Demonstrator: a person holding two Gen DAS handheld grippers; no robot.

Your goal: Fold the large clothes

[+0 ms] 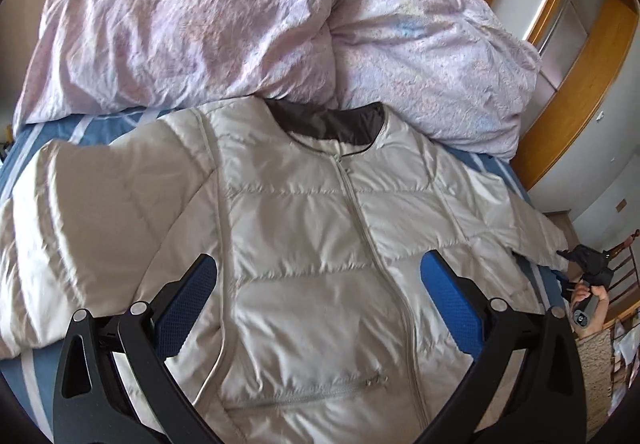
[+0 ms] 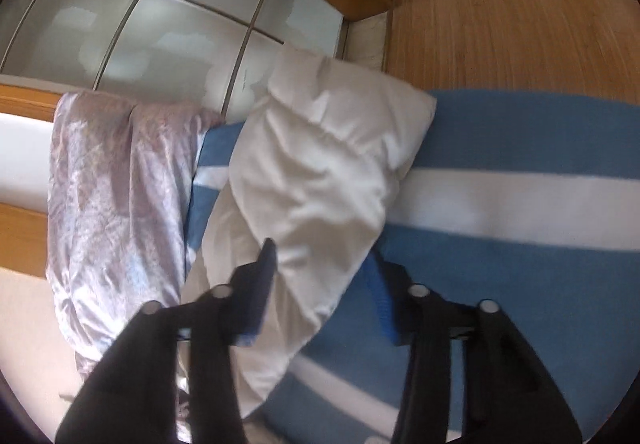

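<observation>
Puffer jacket (image 1: 320,244) flat, zipped, on bed (image 2: 520,284); left tool (image 1: 318,300) apart above chest, right tool (image 2: 324,284) apart astride sleeve (image 2: 320,171) toward 12 o'clock (slick fill may slip when pinched).

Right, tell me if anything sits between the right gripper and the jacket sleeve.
Nothing visible does. The right gripper is open with the jacket sleeve already lying between its fingers, on the blue striped bedcover. The pink duvet lies off to the side, clear of the sleeve.
</observation>
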